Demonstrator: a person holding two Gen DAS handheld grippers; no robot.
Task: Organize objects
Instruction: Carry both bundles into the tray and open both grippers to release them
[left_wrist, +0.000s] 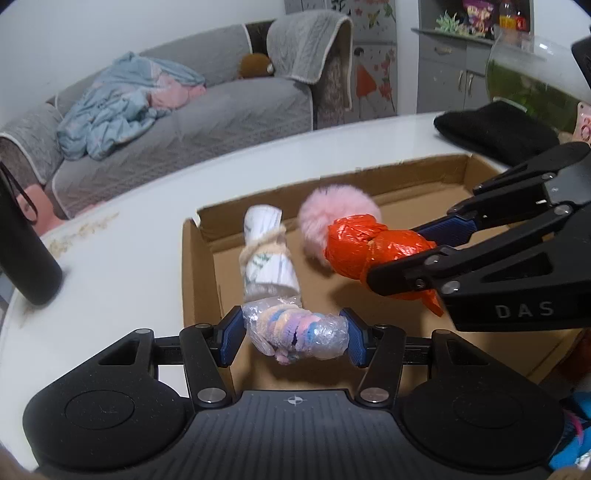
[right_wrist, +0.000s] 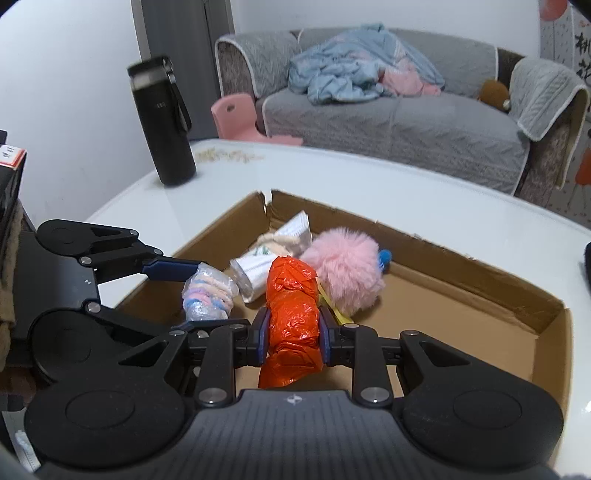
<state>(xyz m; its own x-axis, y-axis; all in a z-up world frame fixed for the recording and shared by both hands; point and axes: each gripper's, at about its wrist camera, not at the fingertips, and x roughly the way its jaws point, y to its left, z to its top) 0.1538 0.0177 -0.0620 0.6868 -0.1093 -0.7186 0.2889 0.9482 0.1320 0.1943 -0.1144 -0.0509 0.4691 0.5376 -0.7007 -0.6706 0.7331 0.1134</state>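
Observation:
A shallow cardboard box (left_wrist: 201, 266) (right_wrist: 480, 280) sits on the white table. Inside lie a rolled white cloth tied with twine (left_wrist: 267, 254) (right_wrist: 273, 254) and a pink fluffy pompom (left_wrist: 338, 210) (right_wrist: 345, 271). My left gripper (left_wrist: 295, 334) (right_wrist: 192, 291) is shut on a plastic-wrapped bundle of pastel hair ties (left_wrist: 295, 332) (right_wrist: 208, 297), held over the box's near left part. My right gripper (right_wrist: 291, 332) (left_wrist: 406, 245) is shut on a crumpled orange plastic bag roll (right_wrist: 291, 321) (left_wrist: 365, 247), held over the box beside the pompom.
A tall black flask (left_wrist: 22, 247) (right_wrist: 164, 122) stands on the table left of the box. A black cloth (left_wrist: 495, 131) lies beyond the box at the right. A glass bowl (left_wrist: 532, 81) stands behind it. A grey sofa (right_wrist: 388, 118) is beyond the table.

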